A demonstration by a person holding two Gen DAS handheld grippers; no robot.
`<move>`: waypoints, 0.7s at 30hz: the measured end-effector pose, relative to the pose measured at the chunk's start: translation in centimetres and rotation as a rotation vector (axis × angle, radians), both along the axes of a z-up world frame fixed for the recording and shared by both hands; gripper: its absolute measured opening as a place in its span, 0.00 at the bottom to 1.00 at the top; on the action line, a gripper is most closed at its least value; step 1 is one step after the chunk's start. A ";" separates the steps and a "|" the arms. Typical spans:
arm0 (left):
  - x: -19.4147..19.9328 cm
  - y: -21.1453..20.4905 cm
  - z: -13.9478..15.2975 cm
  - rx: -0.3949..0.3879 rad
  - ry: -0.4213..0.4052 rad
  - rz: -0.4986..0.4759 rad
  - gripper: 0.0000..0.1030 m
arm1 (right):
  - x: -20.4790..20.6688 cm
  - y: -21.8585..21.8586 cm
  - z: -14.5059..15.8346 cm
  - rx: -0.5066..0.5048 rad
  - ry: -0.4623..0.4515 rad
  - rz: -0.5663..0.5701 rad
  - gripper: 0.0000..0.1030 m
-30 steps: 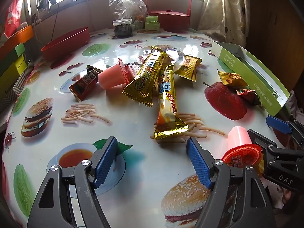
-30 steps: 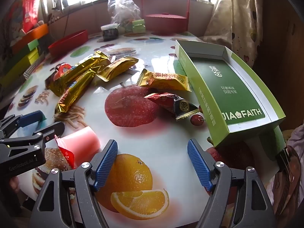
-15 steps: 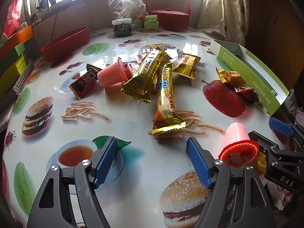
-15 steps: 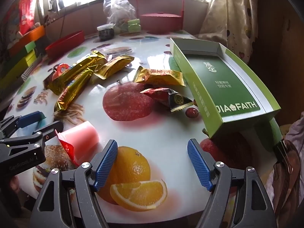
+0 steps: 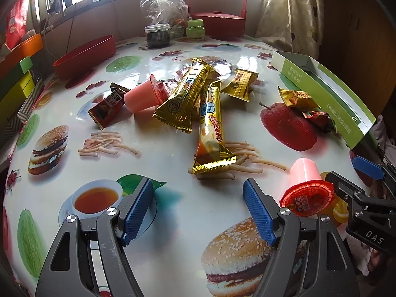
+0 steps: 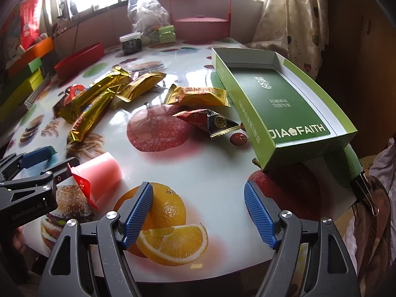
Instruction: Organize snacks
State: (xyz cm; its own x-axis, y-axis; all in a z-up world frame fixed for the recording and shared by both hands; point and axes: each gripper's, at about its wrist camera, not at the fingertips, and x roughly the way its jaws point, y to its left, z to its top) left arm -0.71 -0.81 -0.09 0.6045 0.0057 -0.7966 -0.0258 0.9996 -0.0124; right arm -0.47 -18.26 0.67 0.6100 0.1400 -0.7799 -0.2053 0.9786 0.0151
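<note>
Snacks lie on a food-print table. A pink jelly cup [image 5: 305,185] with a red lid lies on its side near the front edge, between the two grippers; it also shows in the right wrist view [image 6: 99,175]. My left gripper [image 5: 198,209] is open and empty, left of it. My right gripper [image 6: 198,210] is open and empty, right of it. Gold bars [image 5: 188,96] and a second pink cup [image 5: 139,97] lie mid-table. A gold packet [image 6: 198,95] and a red packet [image 6: 208,122] lie beside the open green box [image 6: 284,99].
A red bowl [image 5: 85,58], a dark jar [image 5: 157,36], a plastic bag [image 5: 163,6] and a red basket [image 5: 217,23] stand at the back. Stacked coloured boxes [image 5: 14,79] line the left. The table edge runs close below both grippers.
Both grippers have drawn back slightly toward the table's front edge. The pink cup by them now lies a little farther from the right gripper's fingers. Both stay open.
</note>
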 end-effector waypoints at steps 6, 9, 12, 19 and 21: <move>0.1 0.0 0.1 0.000 0.001 -0.004 0.73 | 0.0 0.0 0.0 0.001 -0.001 -0.001 0.74; 0.1 -0.1 0.1 0.000 0.002 -0.003 0.73 | 0.0 0.0 0.0 0.000 -0.001 -0.001 0.74; 0.1 -0.1 0.1 0.001 0.001 -0.004 0.73 | 0.0 0.0 0.0 0.000 -0.001 -0.002 0.74; 0.1 -0.1 0.1 0.001 0.001 -0.004 0.73 | -0.1 0.0 -0.1 0.000 -0.002 -0.002 0.74; 0.1 -0.1 0.1 0.001 0.001 -0.004 0.73 | -0.1 0.0 -0.1 0.000 -0.002 -0.002 0.74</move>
State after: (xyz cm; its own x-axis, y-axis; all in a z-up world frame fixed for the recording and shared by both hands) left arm -0.64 -0.89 -0.02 0.6039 0.0038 -0.7970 -0.0217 0.9997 -0.0117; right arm -0.54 -18.23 0.59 0.6121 0.1384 -0.7785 -0.2031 0.9791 0.0144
